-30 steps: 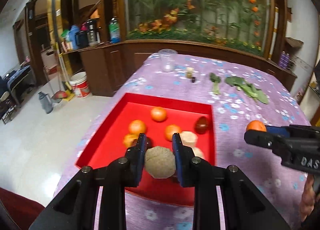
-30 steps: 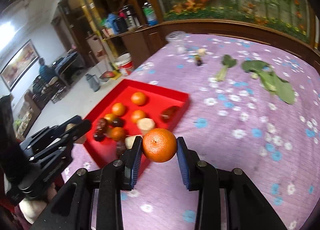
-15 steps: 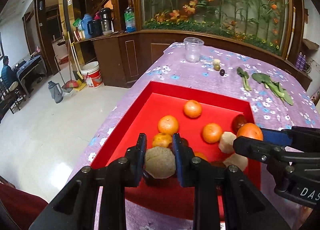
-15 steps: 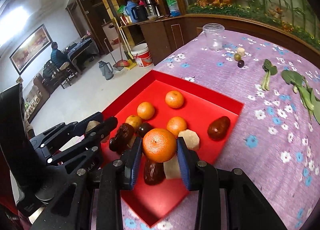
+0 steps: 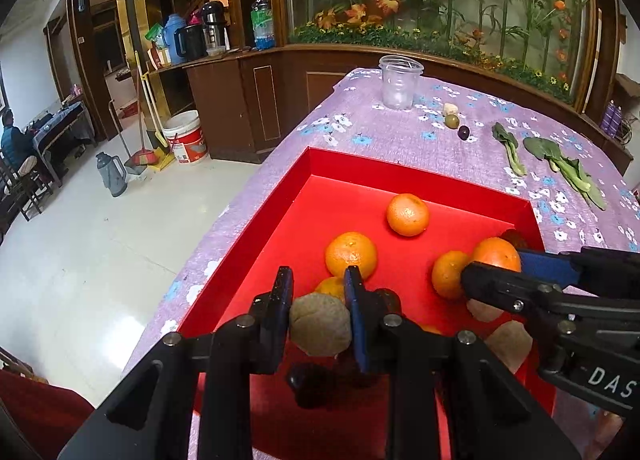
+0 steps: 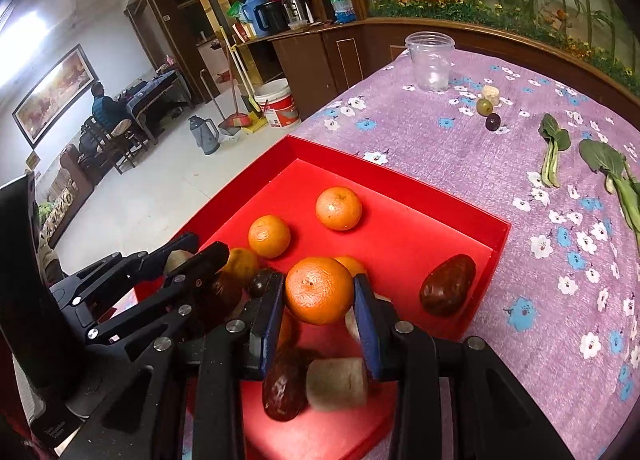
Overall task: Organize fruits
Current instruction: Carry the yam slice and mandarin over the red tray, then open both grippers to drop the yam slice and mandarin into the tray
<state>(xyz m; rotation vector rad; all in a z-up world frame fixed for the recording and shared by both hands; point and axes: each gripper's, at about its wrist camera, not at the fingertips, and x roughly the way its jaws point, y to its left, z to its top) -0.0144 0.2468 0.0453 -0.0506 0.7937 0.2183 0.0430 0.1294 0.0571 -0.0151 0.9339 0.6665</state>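
Observation:
A red tray [image 5: 296, 180] [image 6: 492, 252] on the purple flowered tablecloth holds several oranges [image 5: 407, 214] [image 6: 338, 208], dark brown fruits [image 6: 448, 284] and pale beige pieces [image 6: 338, 382]. My left gripper [image 5: 319, 302] is shut on a beige-brown round fruit [image 5: 320, 326] above the tray's near left part. My right gripper [image 6: 318, 312] is shut on an orange [image 6: 319, 290] above the tray's near middle; it also shows in the left wrist view [image 5: 496, 256]. The left gripper shows in the right wrist view [image 6: 192, 256] at left.
A clear plastic cup [image 5: 401, 82] stands at the table's far end, with a green grape [image 5: 451, 121], a dark grape [image 5: 463, 133] and a pale piece beside it. Leafy greens [image 5: 560, 164] lie at the far right. The table's left edge drops to the floor.
Both grippers have moved forward and left over the tray, each keeping its fruit. The right gripper's orange, over the tablecloth a second ago, is now over the tray.

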